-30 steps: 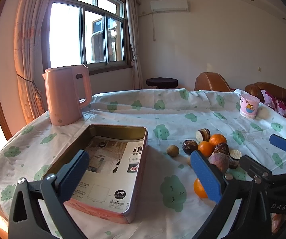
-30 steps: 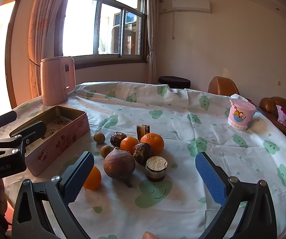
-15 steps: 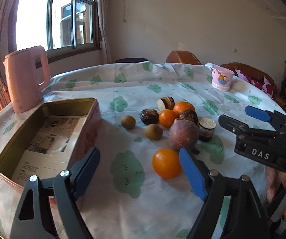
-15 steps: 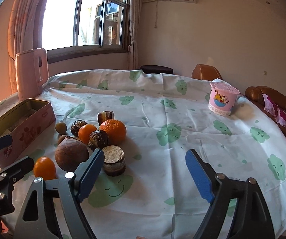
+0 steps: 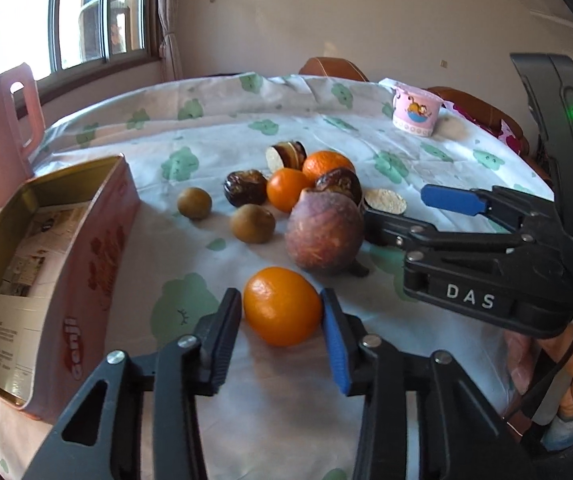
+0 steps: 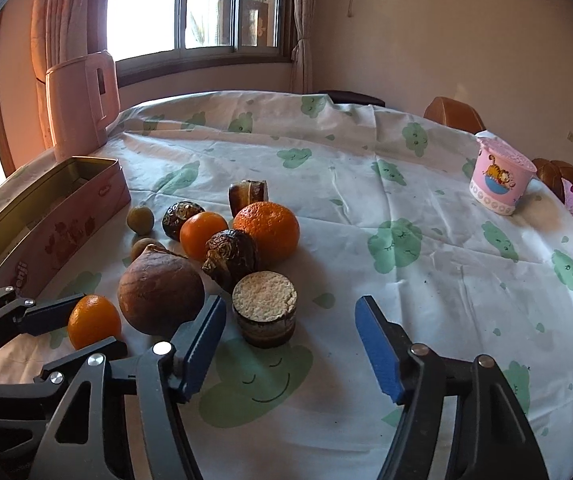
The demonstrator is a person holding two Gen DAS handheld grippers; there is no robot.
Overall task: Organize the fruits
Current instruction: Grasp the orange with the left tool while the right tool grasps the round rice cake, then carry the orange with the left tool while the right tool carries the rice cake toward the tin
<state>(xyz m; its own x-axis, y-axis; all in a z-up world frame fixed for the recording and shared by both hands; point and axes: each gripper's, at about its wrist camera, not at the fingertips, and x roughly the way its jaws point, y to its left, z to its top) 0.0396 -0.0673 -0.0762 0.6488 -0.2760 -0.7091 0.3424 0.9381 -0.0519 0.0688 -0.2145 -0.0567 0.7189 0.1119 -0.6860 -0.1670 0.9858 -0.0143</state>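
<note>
Left wrist view: left gripper (image 5: 282,312), jaws just closing, straddling the near orange (image 5: 282,306) on the tabletop (image 5: 366,144), pads about touching both sides. Open tin (image 5: 52,216) close to the left. Right gripper (image 6: 290,344), jaws also just narrowing but spread, nothing gripped, round cut piece (image 6: 265,308) just beyond. Big brown fruit (image 5: 324,232) crowding behind the orange.

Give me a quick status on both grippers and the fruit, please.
Left gripper just closing around the near orange, pads at its sides. Right gripper open, closing in beside the cut fruit. Tin open, path clear.
</note>
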